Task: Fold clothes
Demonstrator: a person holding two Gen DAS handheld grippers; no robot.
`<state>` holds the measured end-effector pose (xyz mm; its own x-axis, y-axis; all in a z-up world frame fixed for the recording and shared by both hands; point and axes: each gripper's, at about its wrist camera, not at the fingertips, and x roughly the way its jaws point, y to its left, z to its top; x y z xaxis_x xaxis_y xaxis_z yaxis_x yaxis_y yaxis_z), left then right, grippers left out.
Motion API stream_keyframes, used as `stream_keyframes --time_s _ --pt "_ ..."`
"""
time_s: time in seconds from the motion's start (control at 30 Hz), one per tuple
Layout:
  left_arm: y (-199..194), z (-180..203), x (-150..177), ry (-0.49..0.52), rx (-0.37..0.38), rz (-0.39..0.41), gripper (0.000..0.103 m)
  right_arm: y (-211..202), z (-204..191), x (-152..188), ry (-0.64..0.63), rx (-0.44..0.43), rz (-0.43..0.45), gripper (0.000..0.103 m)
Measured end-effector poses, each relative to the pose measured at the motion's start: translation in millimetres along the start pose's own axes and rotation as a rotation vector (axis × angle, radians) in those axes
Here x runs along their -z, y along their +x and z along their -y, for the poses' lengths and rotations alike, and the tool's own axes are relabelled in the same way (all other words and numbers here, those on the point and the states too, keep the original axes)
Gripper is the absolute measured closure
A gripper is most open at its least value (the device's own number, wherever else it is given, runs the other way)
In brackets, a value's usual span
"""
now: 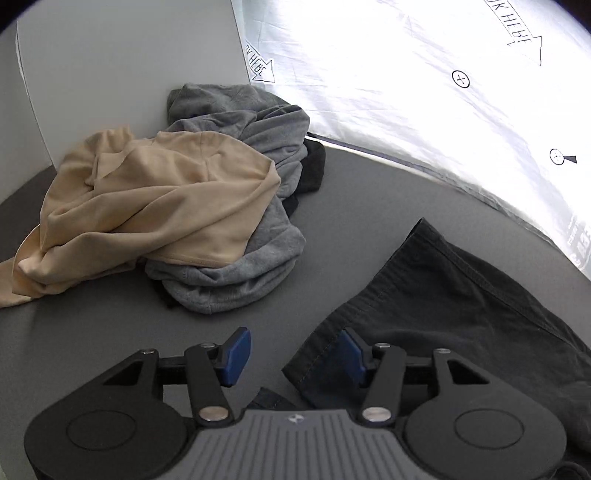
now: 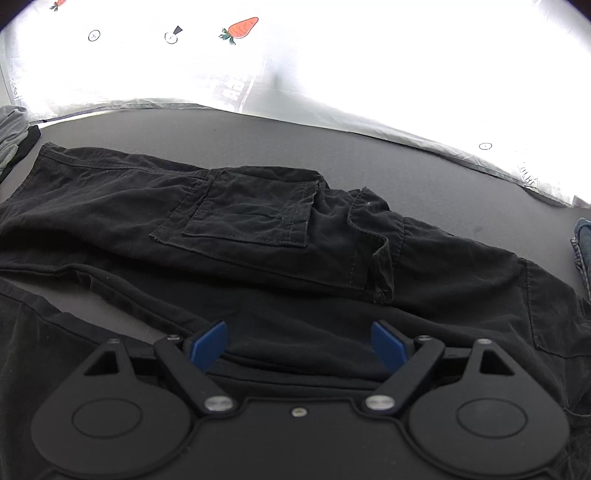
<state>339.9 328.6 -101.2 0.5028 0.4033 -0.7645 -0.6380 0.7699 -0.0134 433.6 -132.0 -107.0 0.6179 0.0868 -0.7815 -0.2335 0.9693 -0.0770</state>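
Nearest in the left wrist view, the left gripper [image 1: 291, 356] hangs low over the dark grey matte table surface [image 1: 110, 332] with its blue-padded fingers [image 1: 236, 354] spread apart and clamped on nothing; the right-hand pad sits at the hemmed corner of the black cotton cargo trousers [image 1: 443, 295], while the left-hand pad stands over bare table; whether the pad touches the cloth cannot be told. In the right wrist view, the right gripper [image 2: 299, 345] also has its fingers wide apart, holding nothing, poised just above a black fold of the same trousers [image 2: 258, 229]; these lie spread flat across the table [image 2: 332, 147] from left to right, with a square patch pocket [image 2: 255, 210] facing up and a rumpled flap just to its right. Farther off in the left wrist view lies a heap of unfolded clothes; a crumpled beige jersey garment [image 1: 147, 206] sits on top of a crumpled grey marl sweatshirt [image 1: 251, 155], with a scrap of black fabric [image 1: 314, 166] showing behind them. At the right edge of the right wrist view a piece of blue denim [image 2: 583, 243] peeps in. Beyond the table hangs a bright white printed sheet [image 1: 406, 74] bearing circle marks and arrows; a red carrot print [image 2: 240, 27] shows on it in the right wrist view.
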Motion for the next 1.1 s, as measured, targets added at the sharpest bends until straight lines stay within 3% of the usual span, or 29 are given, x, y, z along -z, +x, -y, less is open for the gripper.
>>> stream_keyframes --time_s 0.1,0.23,0.3,0.37,0.47,0.5,0.53,0.57,0.6,0.73,0.87,0.97,1.03,1.1 --pt "17.3 31.7 -25.1 0.086 0.092 0.020 0.047 0.5 5.6 -8.9 0.039 0.002 0.012 0.016" --pt "58.6 89.4 -49.6 0.259 0.163 0.032 0.039 11.0 6.7 -15.5 0.047 0.027 0.004 0.016" --pt "80.4 113.8 -61.2 0.299 0.183 0.027 0.034 17.3 6.8 -18.8 0.060 0.038 -0.007 0.016" --pt "105.9 137.5 -71.1 0.341 0.198 0.004 0.020 20.6 8.9 -23.6 0.084 0.034 -0.005 0.016" --pt "133.9 155.4 -75.2 0.354 0.160 -0.021 0.020 26.4 9.0 -27.4 0.093 0.037 -0.013 0.016" --pt "139.7 157.3 -75.6 0.342 0.167 -0.034 0.021 29.4 7.7 -27.7 0.084 0.042 -0.021 0.016" --pt "143.5 158.6 -74.9 0.332 0.175 -0.043 0.033 31.7 6.2 -27.6 0.075 0.046 -0.027 0.016" --pt "145.3 159.9 -72.8 0.340 0.174 -0.035 0.064 33.6 4.6 -27.6 0.066 0.048 -0.033 0.016" --pt "147.0 162.1 -71.1 0.359 0.153 -0.033 0.082 35.5 3.1 -27.5 0.057 0.051 -0.039 0.016" --pt "134.1 151.0 -72.0 0.307 0.173 -0.005 0.087 38.3 -4.8 -30.8 0.029 0.046 -0.038 0.016" --pt "104.1 144.8 -90.9 0.218 0.174 0.090 0.087 33.7 -12.5 -37.8 -0.026 0.065 -0.004 0.016" --pt "95.3 154.1 -103.3 0.242 0.151 0.162 0.087 26.1 -11.9 -43.9 -0.041 0.071 0.032 0.016" --pt "112.8 166.7 -101.9 0.302 0.095 0.157 0.083 20.5 -7.1 -46.2 -0.028 0.074 0.055 0.016" --pt "135.0 170.7 -98.8 0.296 0.061 0.074 0.079 15.8 1.0 -46.0 -0.009 0.082 0.068 0.016"
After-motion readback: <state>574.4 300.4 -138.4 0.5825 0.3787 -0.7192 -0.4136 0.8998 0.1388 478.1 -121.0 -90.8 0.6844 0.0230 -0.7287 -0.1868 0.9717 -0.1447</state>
